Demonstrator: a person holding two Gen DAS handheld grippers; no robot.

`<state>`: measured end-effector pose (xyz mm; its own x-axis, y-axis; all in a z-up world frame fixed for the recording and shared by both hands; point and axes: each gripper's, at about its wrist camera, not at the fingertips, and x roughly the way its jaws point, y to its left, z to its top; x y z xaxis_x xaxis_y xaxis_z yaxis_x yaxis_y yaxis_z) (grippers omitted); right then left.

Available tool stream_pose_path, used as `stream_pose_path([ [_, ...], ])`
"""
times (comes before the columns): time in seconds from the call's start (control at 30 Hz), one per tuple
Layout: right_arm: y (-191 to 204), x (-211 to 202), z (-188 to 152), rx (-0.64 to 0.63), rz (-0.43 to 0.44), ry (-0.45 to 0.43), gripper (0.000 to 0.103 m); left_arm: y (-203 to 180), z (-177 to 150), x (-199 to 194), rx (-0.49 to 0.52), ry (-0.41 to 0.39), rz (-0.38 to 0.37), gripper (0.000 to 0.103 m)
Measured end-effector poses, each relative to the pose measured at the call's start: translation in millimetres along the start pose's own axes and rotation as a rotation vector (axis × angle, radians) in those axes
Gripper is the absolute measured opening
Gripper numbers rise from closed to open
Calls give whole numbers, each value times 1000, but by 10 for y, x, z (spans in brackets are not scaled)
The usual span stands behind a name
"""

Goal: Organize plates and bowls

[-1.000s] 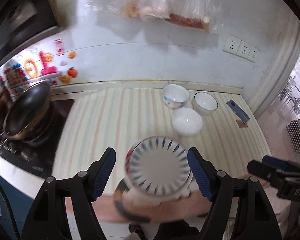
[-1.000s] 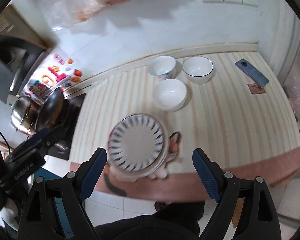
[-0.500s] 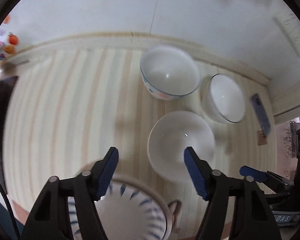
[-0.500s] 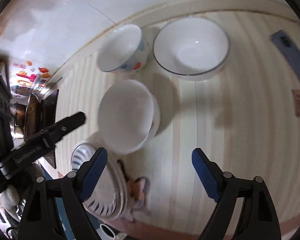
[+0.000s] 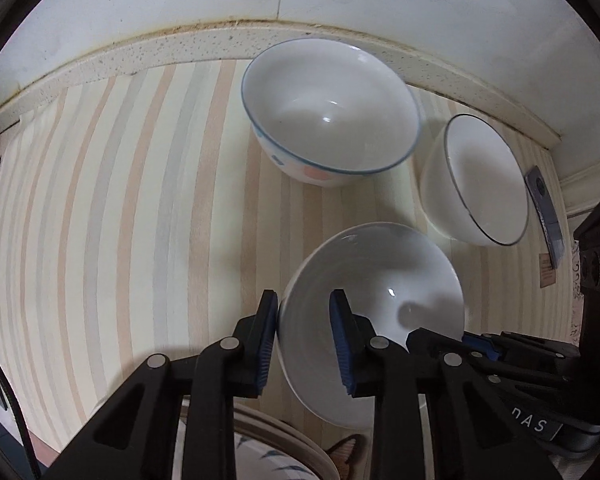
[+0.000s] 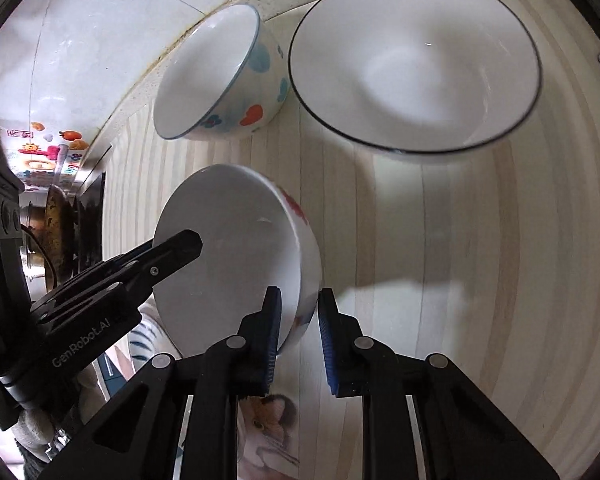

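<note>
**Both grippers clamp one white bowl on the striped counter**

Bowls fill the far part of a striped counter (image 5: 120, 208), three of them close together. Nearest the front edge sits the white bowl (image 5: 380, 292), plain inside with red marks on its outer wall in the right wrist view. It is tilted rather than sitting flat. The left gripper (image 5: 305, 336) has its two blue-padded jaws drawn together on the bowl's left rim, one pad outside the wall and one inside. The right gripper (image 6: 298, 332) grips the opposite rim the same way, with its jaws closed across the wall; its black body also shows at the right of the left wrist view, reaching into the bowl.

Behind it, toward the back edge by the wall, stands the blue-rimmed bowl (image 5: 332, 108), patterned with blue and orange-red shapes on the outside. Just beside it, toward the back right corner, stands the dark-rimmed white bowl (image 6: 414, 60); whether the two touch I cannot tell.

At the front edge, under the left gripper, a blue-striped plate (image 5: 268, 452) is partly visible, mostly hidden by the gripper's body. A dark phone (image 5: 544, 212) lies near the right edge of the counter, apart from the bowls. Past the left edge, a dark pan (image 6: 56, 228) sits on a stove.
</note>
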<state>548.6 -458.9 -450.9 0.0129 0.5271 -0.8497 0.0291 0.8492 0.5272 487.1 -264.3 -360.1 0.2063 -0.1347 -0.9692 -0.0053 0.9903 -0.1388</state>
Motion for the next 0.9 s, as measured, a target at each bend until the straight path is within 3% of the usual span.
stream_pose_path([
  [0.47,-146,-727,-743,-37,-71,-68,21,-612,-547,-453,103,-55,-45,24],
  [0.9,-735,-924,-1508,49,-105,-77,21,-1088,-1015,-243,196,-16,-65,24],
])
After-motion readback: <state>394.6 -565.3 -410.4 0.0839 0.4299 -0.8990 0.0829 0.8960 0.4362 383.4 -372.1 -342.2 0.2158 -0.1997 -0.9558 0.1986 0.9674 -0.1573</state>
